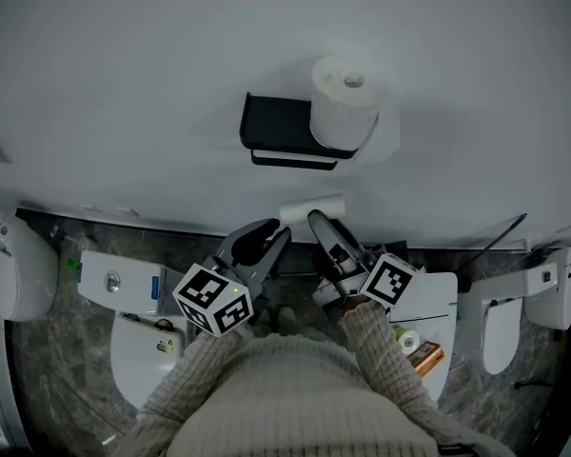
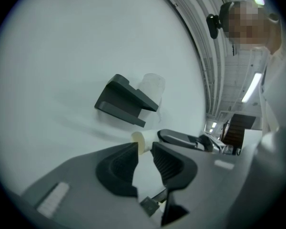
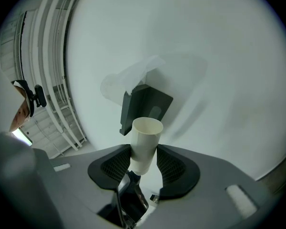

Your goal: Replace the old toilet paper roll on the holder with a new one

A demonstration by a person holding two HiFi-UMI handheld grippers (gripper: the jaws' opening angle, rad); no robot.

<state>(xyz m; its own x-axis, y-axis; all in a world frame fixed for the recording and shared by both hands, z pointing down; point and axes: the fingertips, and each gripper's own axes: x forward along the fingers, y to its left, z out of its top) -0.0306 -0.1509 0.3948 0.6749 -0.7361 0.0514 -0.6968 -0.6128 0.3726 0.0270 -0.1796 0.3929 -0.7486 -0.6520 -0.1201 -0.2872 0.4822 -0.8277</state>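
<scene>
R gripper [image 3: 144, 159] grips empty tube [image 3: 145, 144]
L gripper [image 2: 144, 149] jaws narrowly apart, empty; fresh roll [image 1: 343, 103] sits atop holder [image 1: 276, 127], 12 o'clock from tube.

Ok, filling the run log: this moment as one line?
right gripper: shut on tube | left gripper: open | roll: atop holder

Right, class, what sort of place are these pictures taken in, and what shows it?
Probably a toilet room or washroom: a black paper holder fixed to the wall with a toilet roll on top, and a toilet on the stone floor below.
</scene>
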